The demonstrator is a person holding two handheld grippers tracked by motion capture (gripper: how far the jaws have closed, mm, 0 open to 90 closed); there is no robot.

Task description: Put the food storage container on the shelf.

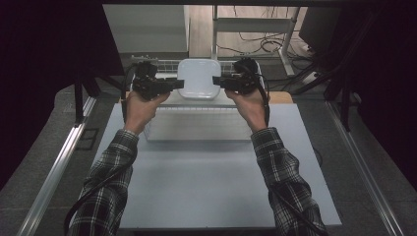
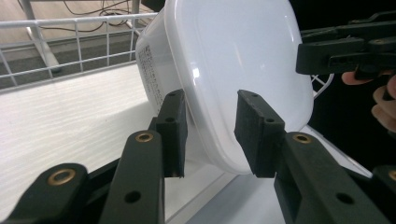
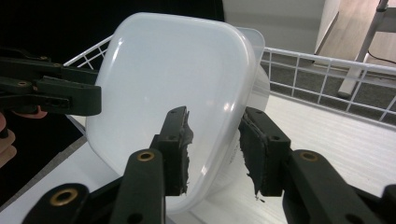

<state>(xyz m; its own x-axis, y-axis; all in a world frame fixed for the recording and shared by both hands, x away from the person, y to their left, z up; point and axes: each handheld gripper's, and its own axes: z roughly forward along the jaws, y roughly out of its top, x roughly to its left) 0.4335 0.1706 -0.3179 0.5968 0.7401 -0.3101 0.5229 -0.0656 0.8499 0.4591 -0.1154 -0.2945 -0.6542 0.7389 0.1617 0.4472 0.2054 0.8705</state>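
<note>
Pale grey counter [image 1: 211, 182] under dim light, dark surroundings on both sides, cables on the floor beyond. Plaid sleeves [image 1: 110, 182] reaching in from the near edge. At the far end, a white wire basket [image 2: 70, 42] with a pale board [image 2: 56, 116] as its floor.

Between the two grippers, held up off the counter: a white plastic tub [image 1: 198, 78] with rounded corners and a lid, tilted so the lid faces the high camera. Small printed label [image 2: 152, 70] on the tub's side wall.

Left gripper [image 1: 176, 84] at the tub's left edge, jaws parted to a moderate gap straddling the lid rim; in the left gripper view [image 2: 210, 133], rim sitting between the pads, firm contact impossible to confirm. Right gripper [image 1: 219, 81] at the tub's right edge, likewise straddling the rim; in the right gripper view [image 3: 215, 149], lid edge between the worn pads, grip again unclear. Each gripper's jaw tips visible at the far side of the tub in the other's view.
</note>
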